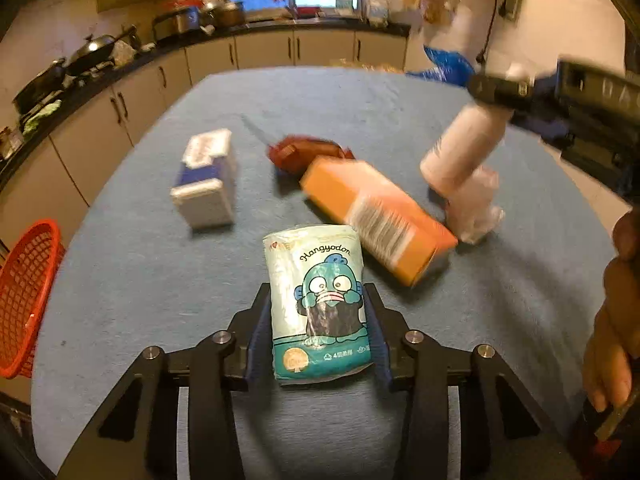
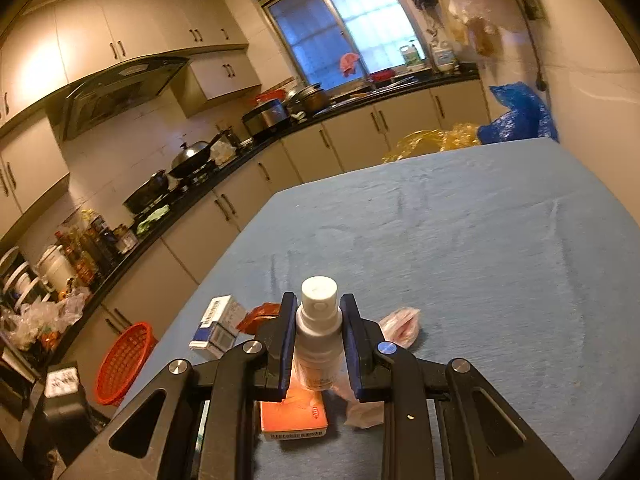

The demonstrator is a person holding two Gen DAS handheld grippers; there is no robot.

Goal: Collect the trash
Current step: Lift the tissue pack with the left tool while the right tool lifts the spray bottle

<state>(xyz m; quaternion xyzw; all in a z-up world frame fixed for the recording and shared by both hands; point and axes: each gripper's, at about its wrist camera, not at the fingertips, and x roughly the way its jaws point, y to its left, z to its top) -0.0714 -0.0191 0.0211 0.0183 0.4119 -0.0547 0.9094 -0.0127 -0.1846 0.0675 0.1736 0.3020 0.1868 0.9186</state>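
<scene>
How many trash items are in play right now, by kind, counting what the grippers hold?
Cardboard boxes: 2, the orange cardboard box and the blue-and-white small box.
Wrappers and packs: 3, the teal cartoon tissue pack, the red crumpled wrapper and the clear crumpled plastic wrapper.
Bottles: 1, the white plastic spray bottle.
Total: 6.

Left gripper (image 1: pixel 320 312) is clamped on a Hangyodon tissue pack (image 1: pixel 318 304) bottom center. Behind it: an orange box (image 1: pixel 376 216), a blue-white carton (image 1: pixel 206 178) left of center, and a red basket (image 1: pixel 28 296) at the left edge.
</scene>
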